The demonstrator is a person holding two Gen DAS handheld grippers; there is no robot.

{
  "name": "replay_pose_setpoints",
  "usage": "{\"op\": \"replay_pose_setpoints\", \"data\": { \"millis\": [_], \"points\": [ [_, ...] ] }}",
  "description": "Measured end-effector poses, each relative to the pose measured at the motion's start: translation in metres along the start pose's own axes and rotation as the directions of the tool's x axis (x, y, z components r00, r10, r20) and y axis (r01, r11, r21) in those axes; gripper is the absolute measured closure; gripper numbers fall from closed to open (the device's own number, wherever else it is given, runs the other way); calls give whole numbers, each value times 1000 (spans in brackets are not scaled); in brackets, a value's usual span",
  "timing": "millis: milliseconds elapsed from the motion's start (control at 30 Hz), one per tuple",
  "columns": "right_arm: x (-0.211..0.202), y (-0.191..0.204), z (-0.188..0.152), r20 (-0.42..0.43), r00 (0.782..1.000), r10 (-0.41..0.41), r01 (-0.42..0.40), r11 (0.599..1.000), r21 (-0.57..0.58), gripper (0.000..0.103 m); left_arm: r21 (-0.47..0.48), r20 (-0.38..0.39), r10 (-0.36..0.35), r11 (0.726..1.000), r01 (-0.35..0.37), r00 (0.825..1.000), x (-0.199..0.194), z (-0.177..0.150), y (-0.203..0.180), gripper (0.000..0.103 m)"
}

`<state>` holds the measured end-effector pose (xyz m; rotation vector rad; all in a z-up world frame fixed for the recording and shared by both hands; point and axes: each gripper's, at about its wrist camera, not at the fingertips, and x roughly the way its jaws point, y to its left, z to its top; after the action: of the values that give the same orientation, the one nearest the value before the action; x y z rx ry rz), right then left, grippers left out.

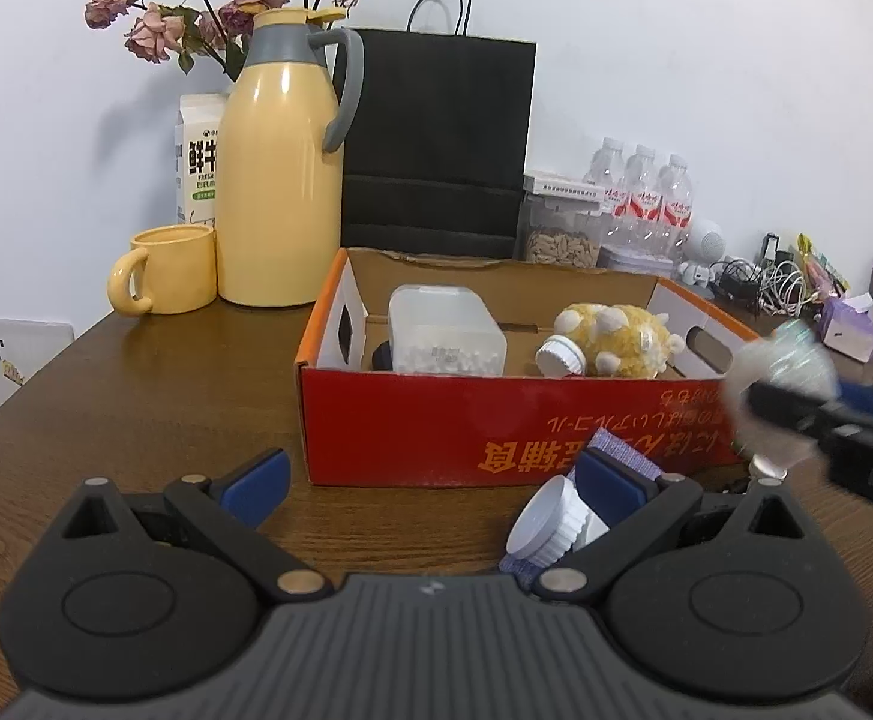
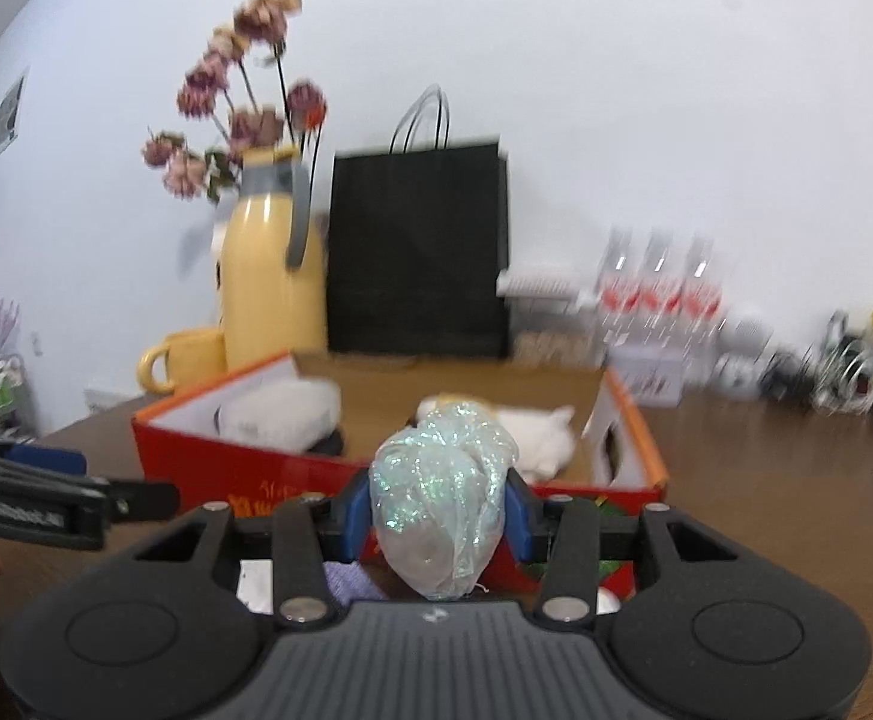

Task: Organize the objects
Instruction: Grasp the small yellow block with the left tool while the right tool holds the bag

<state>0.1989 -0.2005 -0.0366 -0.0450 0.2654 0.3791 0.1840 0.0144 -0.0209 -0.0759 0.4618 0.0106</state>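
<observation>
Motion smears the iridescent bundle [image 1: 787, 372]; the purple cloth [image 1: 625, 450] — half hidden — lies behind a blue pad.

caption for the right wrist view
Right tool clamps a glittery wrapped bundle before the red cardboard box.

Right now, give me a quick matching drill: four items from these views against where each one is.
Items:
1. plush toy
2. glittery wrapped bundle
3. yellow mug
4. black paper bag

Places:
A. between the jaws of the right gripper
B. standing behind the red cardboard box, against the wall
C. inside the red cardboard box
D. on the table, left of the yellow thermos jug

Pairs: 1-C, 2-A, 3-D, 4-B
</observation>
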Motion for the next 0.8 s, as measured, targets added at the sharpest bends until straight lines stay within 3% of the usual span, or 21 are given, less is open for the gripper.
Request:
{"op": "replay_pose_setpoints", "data": {
  "millis": [133, 300, 633, 700, 800],
  "points": [
    [-22, 1, 2, 20, 1000, -3, 3, 1000, -8, 61, 11, -31, 10, 1000, -10, 999, -1, 2, -4, 0],
    [-48, 0, 1, 16, 1000, 9, -8, 1000, -27, 61, 31, -66, -30, 999, 33, 997, -19, -1, -15, 0],
    [-80, -3, -12, -15, 1000, 5, -6, 1000, -31, 61, 128, -160, -38, 990, 59, 986, -44, -24, -42, 0],
    [-84, -3, -14, -21, 1000, 8, -9, 999, -34, 61, 137, -180, -49, 988, 75, 982, -45, -30, -45, 2],
    [-89, -3, -17, -29, 999, 12, -13, 999, -32, 61, 140, -207, -51, 987, 82, 977, -46, -36, -49, 14]
  ]
}}
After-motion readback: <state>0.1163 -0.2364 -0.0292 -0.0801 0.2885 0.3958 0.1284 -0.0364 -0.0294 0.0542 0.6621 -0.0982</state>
